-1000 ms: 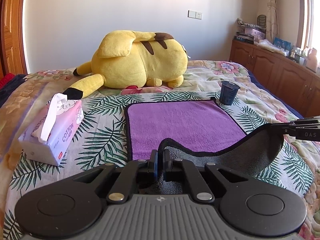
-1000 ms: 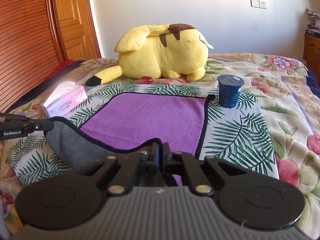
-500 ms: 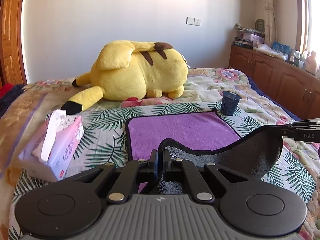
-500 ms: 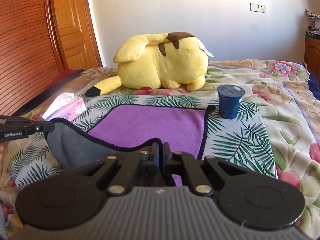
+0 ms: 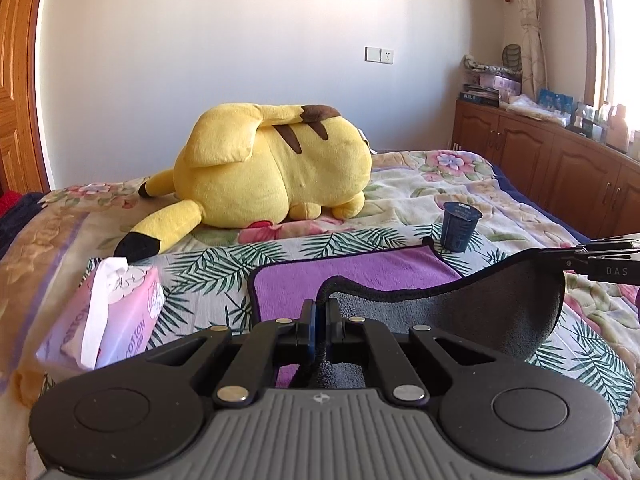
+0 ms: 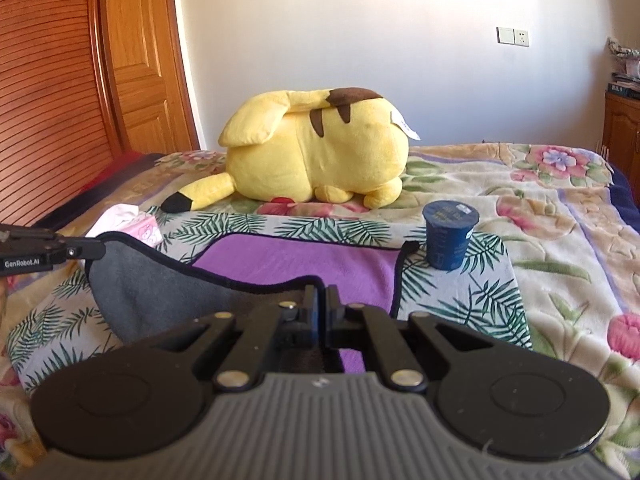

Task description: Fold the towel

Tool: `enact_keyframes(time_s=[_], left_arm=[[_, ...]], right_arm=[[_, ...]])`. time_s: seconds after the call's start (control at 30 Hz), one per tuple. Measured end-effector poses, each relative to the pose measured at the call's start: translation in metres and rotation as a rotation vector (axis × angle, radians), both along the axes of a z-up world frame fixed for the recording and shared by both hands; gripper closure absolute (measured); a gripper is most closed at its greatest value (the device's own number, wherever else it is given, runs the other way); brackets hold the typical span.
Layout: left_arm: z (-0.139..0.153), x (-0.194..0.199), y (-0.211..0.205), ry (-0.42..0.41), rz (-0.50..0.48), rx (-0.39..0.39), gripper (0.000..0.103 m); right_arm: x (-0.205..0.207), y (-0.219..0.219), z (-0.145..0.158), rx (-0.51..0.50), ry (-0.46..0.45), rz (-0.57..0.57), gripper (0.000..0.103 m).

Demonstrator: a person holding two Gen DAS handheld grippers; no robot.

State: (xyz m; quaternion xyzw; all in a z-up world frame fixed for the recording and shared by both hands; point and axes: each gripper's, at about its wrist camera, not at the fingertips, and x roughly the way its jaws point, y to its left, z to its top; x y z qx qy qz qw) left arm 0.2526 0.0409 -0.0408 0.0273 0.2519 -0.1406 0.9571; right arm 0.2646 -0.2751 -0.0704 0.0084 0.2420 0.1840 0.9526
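The towel [image 5: 360, 280], soft and limp, is pinched at its near corners by the left gripper [image 5: 319, 312] and right gripper [image 6: 320, 300], lifted off the bed [image 6: 540, 208].

One towel [image 5: 352, 276], one plush toy [image 5: 276, 172], one cup [image 5: 460, 226], one tissue pack [image 5: 116, 312].

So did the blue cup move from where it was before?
No. The blue cup sits by the purple towel's far right corner, as before. It only looks shifted because the grippers, each shut on a near towel corner, moved.

Fuzzy cloth towel [image 5: 360, 276], matt black plastic left claw [image 5: 319, 312].
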Motion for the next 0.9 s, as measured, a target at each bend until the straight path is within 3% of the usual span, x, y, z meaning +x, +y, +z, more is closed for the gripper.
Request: enact_keyframes(time_s=[0.43,0.9], left_arm=[[0.008,0.008,0.005,-0.011,0.003,-0.013,0.103],[0.016,0.036,-0.009,-0.038,-0.014,0.034,0.103]], right_arm=[[0.014,0.007,0.002,-0.019,-0.017,0.009,0.099],[0.037,0.018,0.013,-0.048,-0.061,0.023,0.099]])
